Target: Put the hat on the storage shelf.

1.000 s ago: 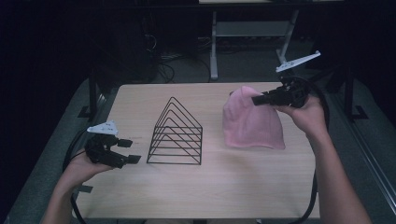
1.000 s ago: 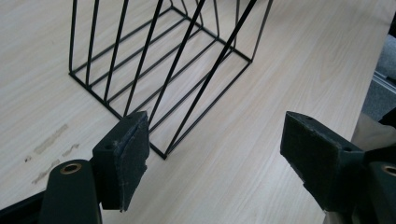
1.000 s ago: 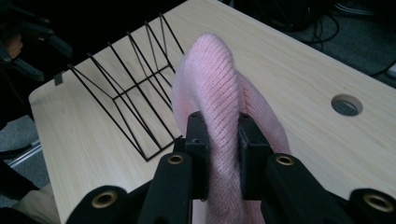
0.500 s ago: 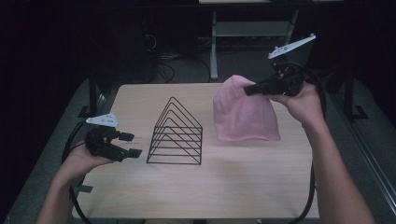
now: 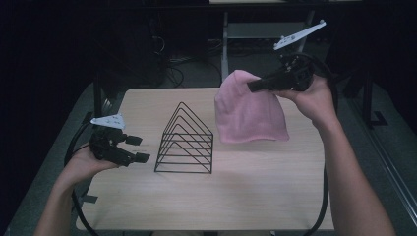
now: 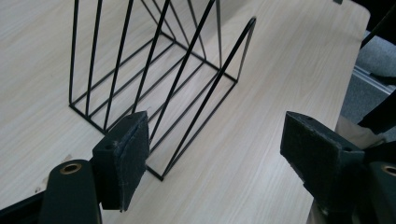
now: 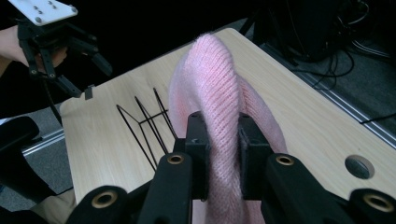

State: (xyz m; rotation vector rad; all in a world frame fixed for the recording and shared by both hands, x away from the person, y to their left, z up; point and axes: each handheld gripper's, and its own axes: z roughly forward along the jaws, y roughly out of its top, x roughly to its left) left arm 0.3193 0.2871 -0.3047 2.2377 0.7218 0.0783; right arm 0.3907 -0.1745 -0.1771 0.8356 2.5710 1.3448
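Wire rack [image 5: 184, 142], frame centre, holds nothing. Right gripper [image 5: 253, 86] pinches the pink beanie [image 5: 248, 113] at its crown, upper right; beanie hangs vertically, opening downward. Left gripper [image 5: 139, 149], lower left, spread wide, holding nothing.

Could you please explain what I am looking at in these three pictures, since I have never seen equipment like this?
A person sits at a wooden table holding a hand-held claw in each hand. One picture looks down from above; the other two come from cameras riding on each claw. The right claw is shut on a pink knitted hat, lifted clear of the table. The left claw is open and holds nothing, near a black wire rack standing on the table.
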